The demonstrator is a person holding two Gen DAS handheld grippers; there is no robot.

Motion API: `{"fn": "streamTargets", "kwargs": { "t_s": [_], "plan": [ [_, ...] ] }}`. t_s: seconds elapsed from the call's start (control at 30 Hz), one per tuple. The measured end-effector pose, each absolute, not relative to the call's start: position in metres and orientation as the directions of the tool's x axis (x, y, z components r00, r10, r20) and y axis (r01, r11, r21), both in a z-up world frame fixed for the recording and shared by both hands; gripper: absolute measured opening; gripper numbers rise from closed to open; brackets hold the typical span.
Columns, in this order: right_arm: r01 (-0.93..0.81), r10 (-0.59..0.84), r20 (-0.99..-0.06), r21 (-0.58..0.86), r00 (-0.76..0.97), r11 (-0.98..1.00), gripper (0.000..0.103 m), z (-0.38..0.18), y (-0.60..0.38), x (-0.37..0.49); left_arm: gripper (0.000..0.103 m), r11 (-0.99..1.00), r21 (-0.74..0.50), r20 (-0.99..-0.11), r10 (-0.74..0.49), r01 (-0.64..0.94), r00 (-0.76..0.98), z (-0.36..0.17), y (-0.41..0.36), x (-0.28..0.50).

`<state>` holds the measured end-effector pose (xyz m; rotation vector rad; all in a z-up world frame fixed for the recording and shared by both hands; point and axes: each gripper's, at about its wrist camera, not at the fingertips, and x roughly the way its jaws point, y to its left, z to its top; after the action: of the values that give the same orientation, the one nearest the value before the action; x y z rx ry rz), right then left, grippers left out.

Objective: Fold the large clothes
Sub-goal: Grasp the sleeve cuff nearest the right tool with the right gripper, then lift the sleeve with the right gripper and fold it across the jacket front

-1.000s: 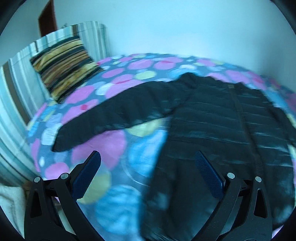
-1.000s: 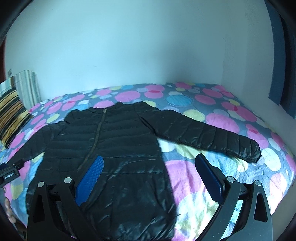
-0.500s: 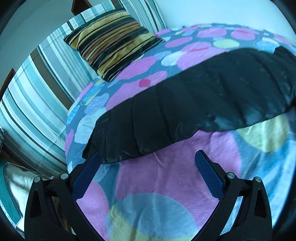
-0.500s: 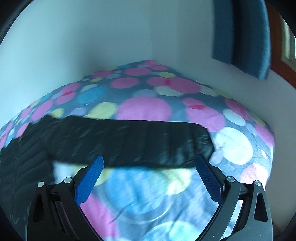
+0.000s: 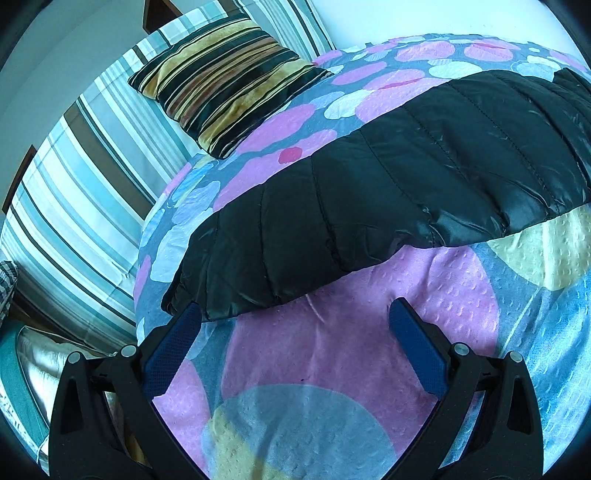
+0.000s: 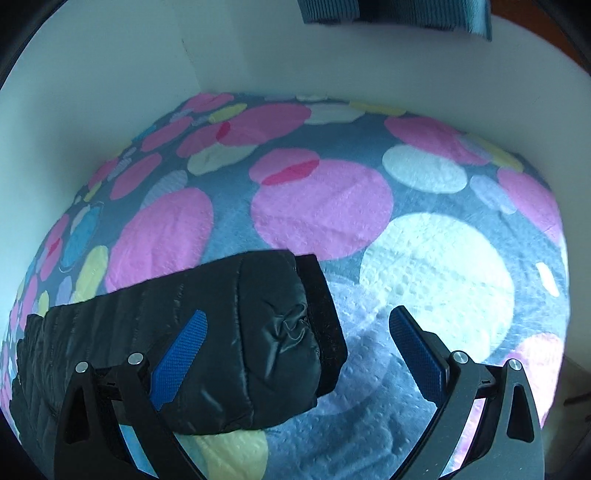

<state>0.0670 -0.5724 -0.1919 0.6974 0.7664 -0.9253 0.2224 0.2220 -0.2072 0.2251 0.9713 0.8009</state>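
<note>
**Both grippers low over the sleeve ends of a black jacket**

The black quilted jacket (image 5: 424, 177) lay spread on a bedspread (image 5: 332, 369) printed with pink, blue, white and yellow circles. Neither view took in the whole garment: each camera caught only one sleeve, and the body ran out of frame.

In the left wrist view, the left sleeve stretched from the upper right down to its cuff (image 5: 177, 299) near the bed's edge. The left gripper (image 5: 293, 328) sat low over the bedspread with its blue-padded fingers (image 5: 173, 347) spread wide. The left pad's tip lay right at the cuff, but whether it touched the fabric could not be told. The right pad stood over bare bedspread, just short of the sleeve's lower seam. A striped cushion (image 5: 225, 92) leaned against a striped covering (image 5: 74, 192) beyond the bed; what lay in the dim lower-left corner was too murky to name.

In the right wrist view, the other sleeve ended in a dark cuff (image 6: 325, 325) between the fingers of the right gripper (image 6: 299, 332), which were likewise spread apart and closed on nothing. The left pad (image 6: 181, 354) overlapped the puffy sleeve; contact was unclear. White walls (image 6: 110, 74) met in a corner behind the bed, and a blue fabric panel (image 6: 391, 14) was cut off at the top edge.
</note>
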Motion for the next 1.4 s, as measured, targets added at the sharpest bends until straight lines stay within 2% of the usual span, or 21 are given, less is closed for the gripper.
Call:
{"fn": "streamTargets", "kwargs": {
  "t_s": [0.1,0.17,0.2,0.23,0.33,0.4,0.67,0.87,1.1,1.4],
  "plan": [
    [0.874,-0.39,-0.833,0.206,0.393,0.44,0.097,-0.208,-0.573,0.072,0.101,0.698,0.509,-0.648,0.696,-0.504,0.31,-0.207,0.223,0.222],
    [0.87,-0.414,-0.824,0.177,0.387,0.461,0.079,-0.209,-0.568,0.077,0.101,0.698,0.509,-0.648,0.696,-0.504,0.31,-0.207,0.222,0.222],
    [0.853,-0.405,-0.815,0.193,0.414,0.485,0.063,-0.208,-0.564,0.08,0.101,0.698,0.509,-0.648,0.696,-0.504,0.31,-0.207,0.222,0.222],
    [0.851,-0.406,-0.814,0.191,0.415,0.489,0.06,-0.207,-0.561,0.083,0.101,0.698,0.509,-0.647,0.696,-0.504,0.31,-0.207,0.223,0.222],
    [0.837,-0.398,-0.804,0.21,0.441,0.505,0.03,-0.204,-0.559,0.089,0.101,0.699,0.507,-0.648,0.695,-0.504,0.311,-0.207,0.223,0.221],
    [0.835,-0.397,-0.797,0.226,0.454,0.502,0.026,-0.199,-0.557,0.091,0.101,0.701,0.504,-0.651,0.692,-0.505,0.311,-0.207,0.223,0.222],
    [0.731,-0.379,-0.693,0.315,0.613,0.605,0.023,-0.141,-0.503,0.116,0.101,0.698,0.508,-0.648,0.696,-0.504,0.311,-0.207,0.223,0.222],
    [0.534,-0.247,-0.621,0.332,0.744,0.777,0.022,-0.093,-0.417,0.187,0.101,0.702,0.501,-0.652,0.691,-0.507,0.312,-0.207,0.222,0.221],
    [0.291,-0.071,-0.614,0.267,0.786,0.919,0.022,-0.08,-0.286,0.275,0.101,0.719,0.464,-0.673,0.666,-0.517,0.322,-0.209,0.23,0.219],
    [0.014,0.121,-0.668,0.193,0.734,0.981,0.022,-0.106,-0.125,0.334,0.101,0.725,0.452,-0.68,0.657,-0.519,0.325,-0.208,0.231,0.219]
  ]
}}
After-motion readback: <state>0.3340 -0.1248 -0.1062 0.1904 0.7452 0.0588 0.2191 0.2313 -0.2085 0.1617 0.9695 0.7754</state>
